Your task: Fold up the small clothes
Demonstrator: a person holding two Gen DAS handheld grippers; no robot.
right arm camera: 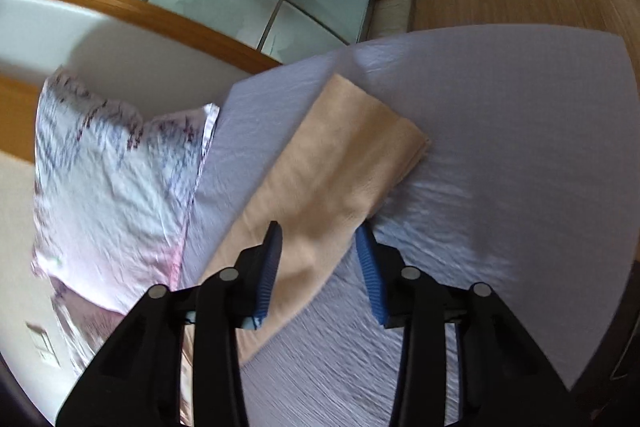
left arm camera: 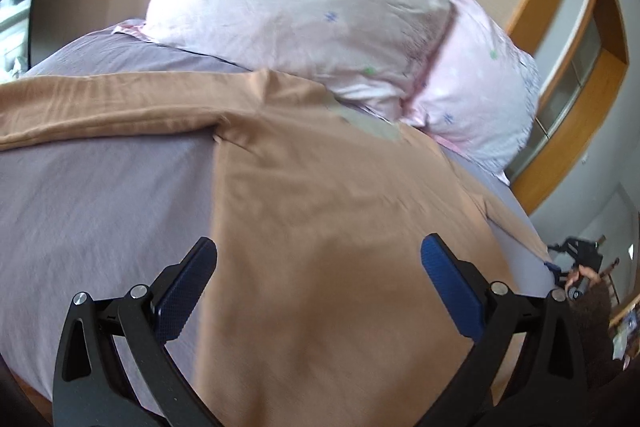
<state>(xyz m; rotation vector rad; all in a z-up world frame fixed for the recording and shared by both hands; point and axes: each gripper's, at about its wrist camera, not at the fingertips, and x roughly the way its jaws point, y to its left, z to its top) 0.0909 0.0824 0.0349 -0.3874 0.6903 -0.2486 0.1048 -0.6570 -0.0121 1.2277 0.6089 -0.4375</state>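
One tan garment [left arm camera: 320,227] on one bed [left arm camera: 100,207], spread flat on the lilac sheet. Two floral pillows [left arm camera: 300,19] at the head of the bed, beyond the garment's collar end; the nearer edge of one touches or just overlaps the collar. One long sleeve [left arm camera: 112,107] stretched out sideways from the shoulder, across the bed. Body of the garment running lengthwise from the pillows toward the foot.

From the right wrist view, garment [right arm camera: 332,179] seen as a long folded-looking strip, long axis slanting away from the pillow [right arm camera: 112,195], far end squared off on the sheet [right arm camera: 500,147].

Left claw [left arm camera: 318,259] wide apart, poised over the garment's body, gripping nothing. Right claw [right arm camera: 320,239] apart too, straddling the strip's near part; contact with cloth impossible to tell.
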